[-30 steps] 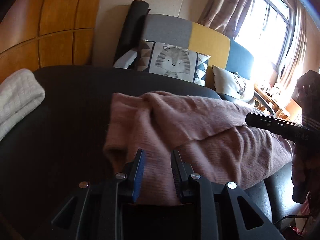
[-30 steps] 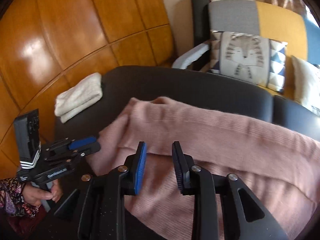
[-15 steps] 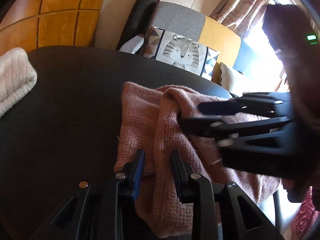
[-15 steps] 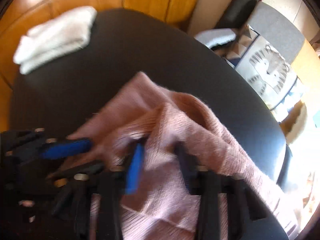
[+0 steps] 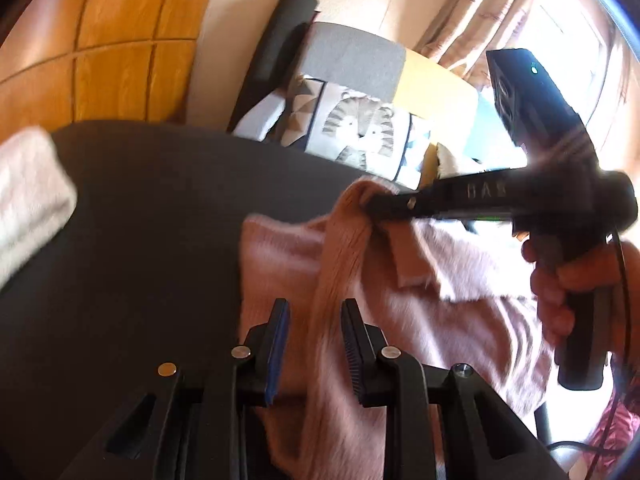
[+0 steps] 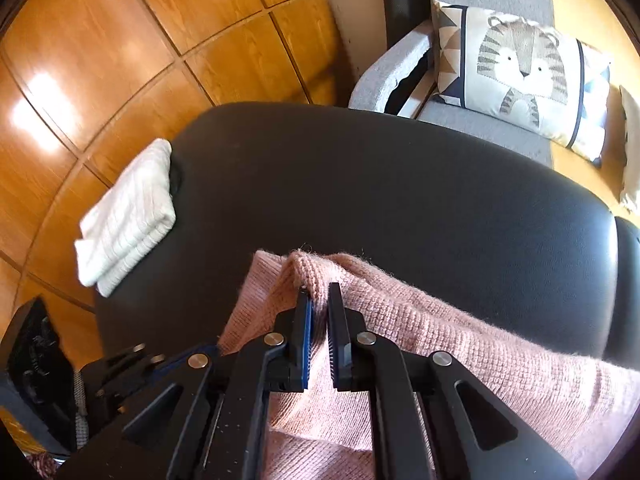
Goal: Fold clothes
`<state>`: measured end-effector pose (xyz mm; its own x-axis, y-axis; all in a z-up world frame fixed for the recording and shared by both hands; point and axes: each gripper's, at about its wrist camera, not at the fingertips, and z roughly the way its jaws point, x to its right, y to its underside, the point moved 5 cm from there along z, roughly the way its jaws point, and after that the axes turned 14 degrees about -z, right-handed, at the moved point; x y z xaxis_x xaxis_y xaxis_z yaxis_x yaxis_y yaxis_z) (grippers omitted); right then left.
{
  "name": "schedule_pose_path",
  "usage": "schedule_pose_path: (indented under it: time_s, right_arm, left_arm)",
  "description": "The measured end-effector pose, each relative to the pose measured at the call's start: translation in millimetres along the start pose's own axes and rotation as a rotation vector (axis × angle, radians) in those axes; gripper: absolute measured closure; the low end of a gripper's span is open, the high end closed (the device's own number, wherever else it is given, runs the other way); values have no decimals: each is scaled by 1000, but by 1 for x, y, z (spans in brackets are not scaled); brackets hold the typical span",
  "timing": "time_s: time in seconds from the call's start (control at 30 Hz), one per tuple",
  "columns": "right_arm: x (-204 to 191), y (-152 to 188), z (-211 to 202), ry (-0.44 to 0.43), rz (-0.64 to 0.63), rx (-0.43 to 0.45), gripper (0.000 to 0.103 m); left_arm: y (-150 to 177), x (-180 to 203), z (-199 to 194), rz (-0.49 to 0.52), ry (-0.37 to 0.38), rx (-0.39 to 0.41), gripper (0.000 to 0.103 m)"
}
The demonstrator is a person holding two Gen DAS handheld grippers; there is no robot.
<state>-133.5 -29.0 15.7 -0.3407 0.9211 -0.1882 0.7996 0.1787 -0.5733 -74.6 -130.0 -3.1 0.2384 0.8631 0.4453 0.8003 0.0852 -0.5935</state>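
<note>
A pink knit sweater (image 5: 460, 312) (image 6: 440, 340) lies bunched on a black leather seat (image 5: 160, 220) (image 6: 360, 184). In the left wrist view, my left gripper (image 5: 314, 308) has a raised ridge of the knit running between its pads and is shut on it near the sweater's left edge. In the right wrist view, my right gripper (image 6: 318, 292) is shut, pinching a peak of the sweater's upper fold at its tips. Seen from the left wrist, the right gripper (image 5: 372, 206) reaches in from the right, held by a hand (image 5: 560, 288). The left gripper (image 6: 208, 350) meets the sweater's edge at lower left.
A folded white towel (image 6: 128, 216) (image 5: 28, 188) sits at the seat's left edge. Beyond the seat stands a grey and yellow armchair with a tiger cushion (image 6: 520, 68) (image 5: 360, 128). Wooden floor (image 6: 120, 60) surrounds the left side. Bare black leather stretches behind the sweater.
The right gripper swung in over the sweater and shut on a fold near its left end, pulling it up into a peak. The left gripper shifted with the sweater's edge.
</note>
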Motion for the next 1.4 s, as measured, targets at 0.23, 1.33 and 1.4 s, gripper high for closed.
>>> schedule_pose_path:
  time_s: [0.23, 1.33, 1.4]
  right_arm:
    - [-7, 2, -8, -34, -20, 26, 96]
    - [-10, 9, -9, 211, -140, 96, 83]
    - [-12, 12, -2, 195, -144, 73, 83]
  left_arm:
    - [-29, 7, 56, 90, -139, -80, 76]
    - [-38, -68, 66, -359, 93, -33, 74]
    - [-37, -73, 65, -398, 125, -23, 74]
